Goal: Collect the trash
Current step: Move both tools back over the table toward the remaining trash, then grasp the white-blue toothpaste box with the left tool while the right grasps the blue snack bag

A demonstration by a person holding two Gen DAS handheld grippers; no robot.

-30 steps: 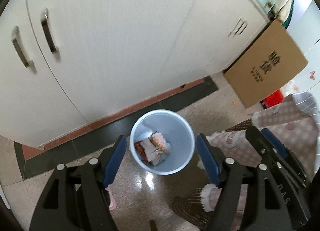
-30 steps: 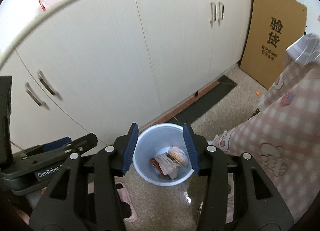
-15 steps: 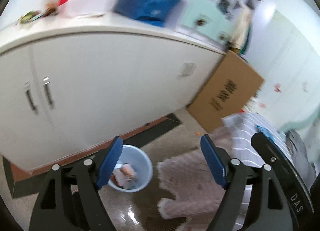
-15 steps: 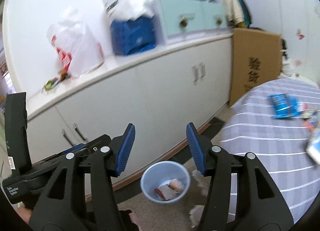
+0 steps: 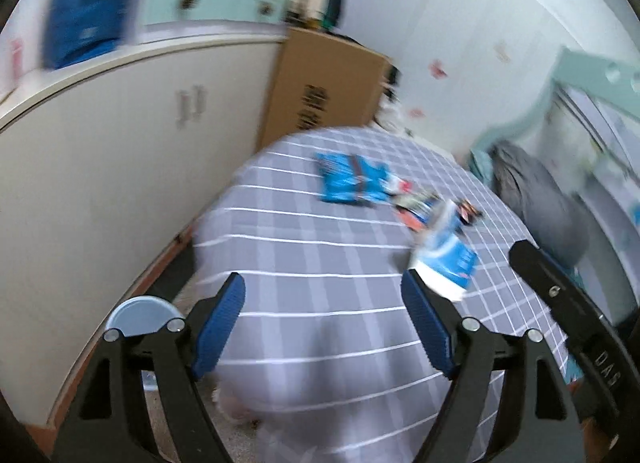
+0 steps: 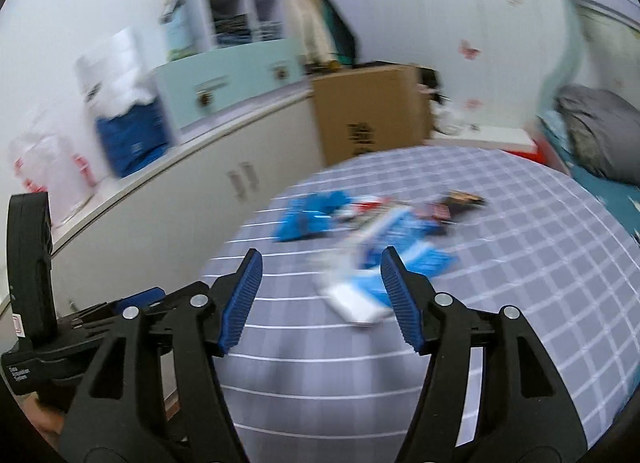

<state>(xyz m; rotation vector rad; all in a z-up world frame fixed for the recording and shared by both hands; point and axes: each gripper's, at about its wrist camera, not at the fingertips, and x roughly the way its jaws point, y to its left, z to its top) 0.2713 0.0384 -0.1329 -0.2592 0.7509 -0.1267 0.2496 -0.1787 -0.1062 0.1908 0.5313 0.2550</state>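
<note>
Blurred trash lies on a bed with a grey checked cover (image 5: 304, 247) (image 6: 520, 271): a blue wrapper (image 5: 352, 181) (image 6: 312, 219), small red and dark packets (image 5: 420, 203) (image 6: 452, 203), and a blue-and-white packet (image 5: 448, 263) (image 6: 372, 283). My left gripper (image 5: 324, 287) hangs open over the near part of the cover, nothing between its fingers. My right gripper (image 6: 320, 263) is opening above the cover, its fingers empty, the blue-and-white packet just beyond them. The light blue bin (image 5: 140, 315) shows only its rim at the lower left.
White cabinets (image 5: 120, 167) (image 6: 180, 215) run along the left with bags and boxes on top. A cardboard sheet (image 5: 328, 83) (image 6: 368, 115) leans at the bed's far end. A grey bundle (image 5: 536, 199) (image 6: 600, 131) lies at the right. The other gripper's body (image 6: 36, 271) shows left.
Both grippers rose from over the bin and swung right to face the bed. The bin slid out to the lower left. The right gripper's jaws widened.
</note>
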